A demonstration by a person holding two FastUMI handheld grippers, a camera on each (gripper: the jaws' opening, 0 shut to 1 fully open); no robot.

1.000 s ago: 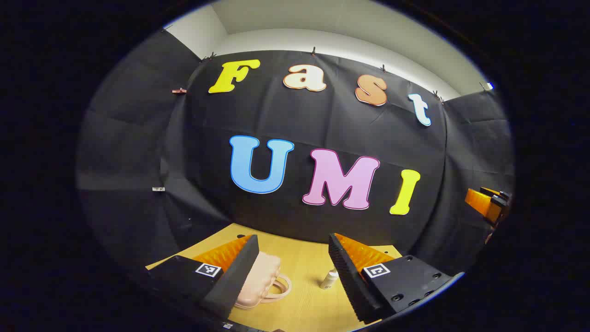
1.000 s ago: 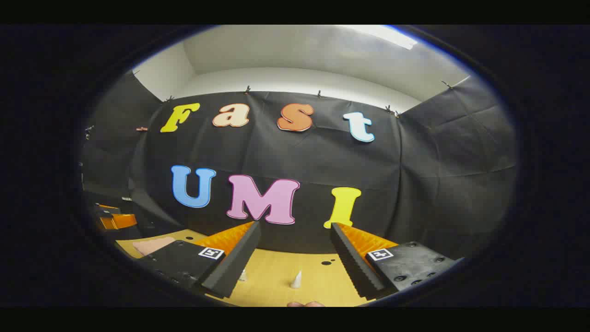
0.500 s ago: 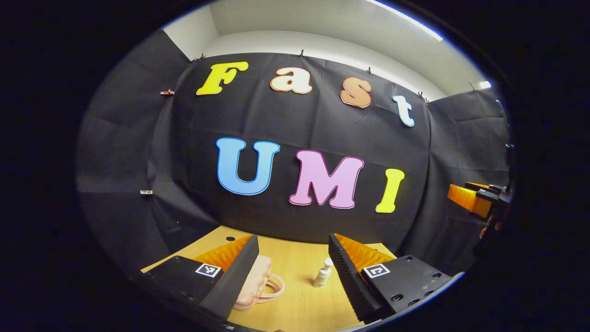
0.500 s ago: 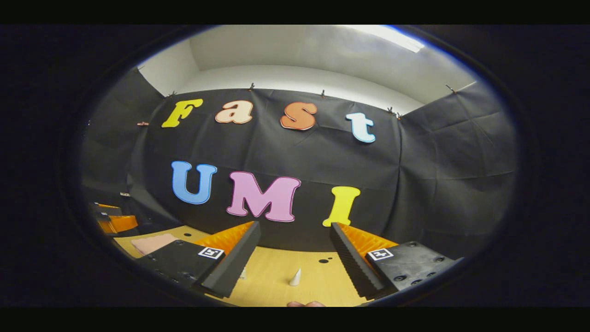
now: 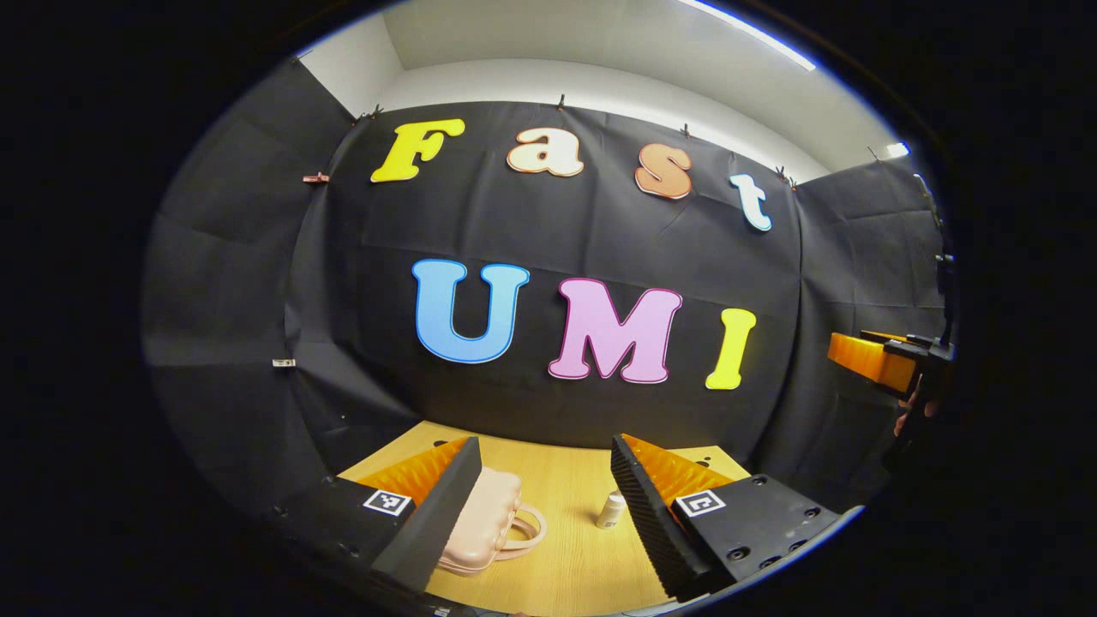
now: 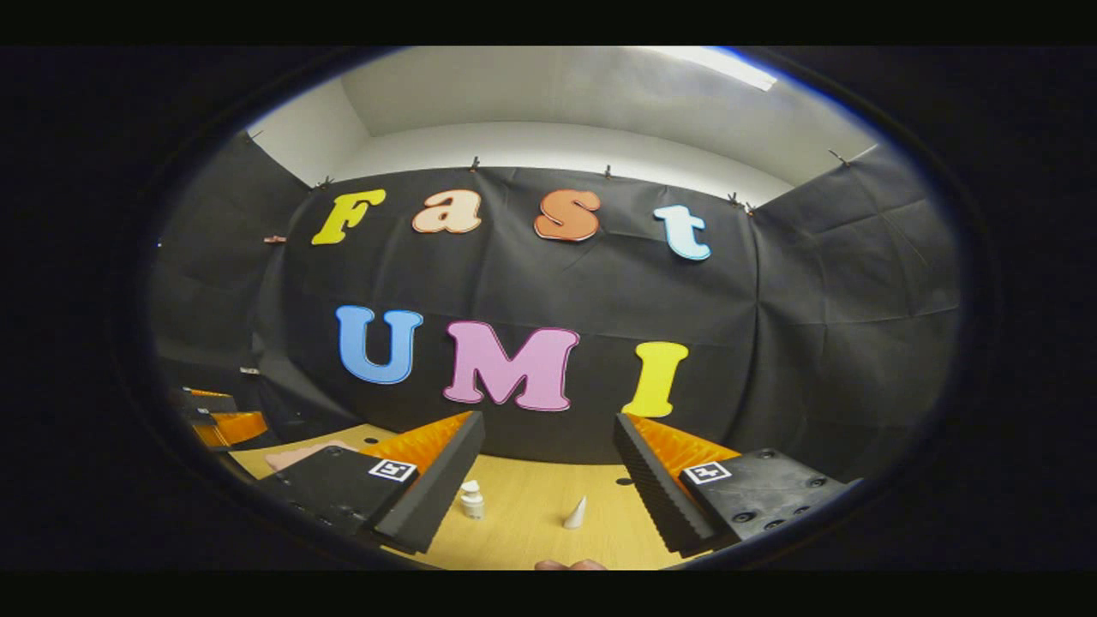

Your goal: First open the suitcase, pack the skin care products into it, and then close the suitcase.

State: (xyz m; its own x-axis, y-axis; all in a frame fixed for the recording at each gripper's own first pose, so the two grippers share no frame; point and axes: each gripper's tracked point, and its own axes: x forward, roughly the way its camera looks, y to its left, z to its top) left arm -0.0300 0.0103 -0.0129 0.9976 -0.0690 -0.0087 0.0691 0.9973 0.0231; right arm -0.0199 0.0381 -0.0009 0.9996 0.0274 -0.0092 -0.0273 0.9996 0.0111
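Pale wood with a fine grain makes up the table [image 5: 566,506] in the left gripper view, and on it lies the suitcase [image 5: 484,527], a small blush-pink case with a smooth, quilted-looking shell and a looped handle [image 5: 524,533] that points toward the middle of the table. It is shut and lies flat, its left part hidden behind the left gripper's [image 5: 542,501] own finger. That claw stands wide, holding nothing, its ridged fingers [image 5: 651,514] raised above the table. Between them, close to the right-hand finger, stands a little white bottle [image 5: 611,509] with a rounded cap, upright and apart from the case. At the far right edge the other gripper [image 5: 891,364] shows as a blocky shape cut off by the rim, with part of a hand [image 5: 913,411] beneath it; how its fingers stand cannot be made out from here. In the right gripper view the same wooden table [image 6: 531,523] has a few dark round holes near its far edge. The right gripper [image 6: 548,480] also gapes wide and empty above it. A white bottle [image 6: 470,500] stands upright just beside its left-hand finger, and a small white cone-shaped piece [image 6: 575,512] stands a little to the right, apart from the bottle; too small to identify. A sliver of the pink suitcase [image 6: 296,454] peeks out behind the claw's body at the left, mostly covered. Farther left, the left gripper [image 6: 218,422] is dim and cut off.
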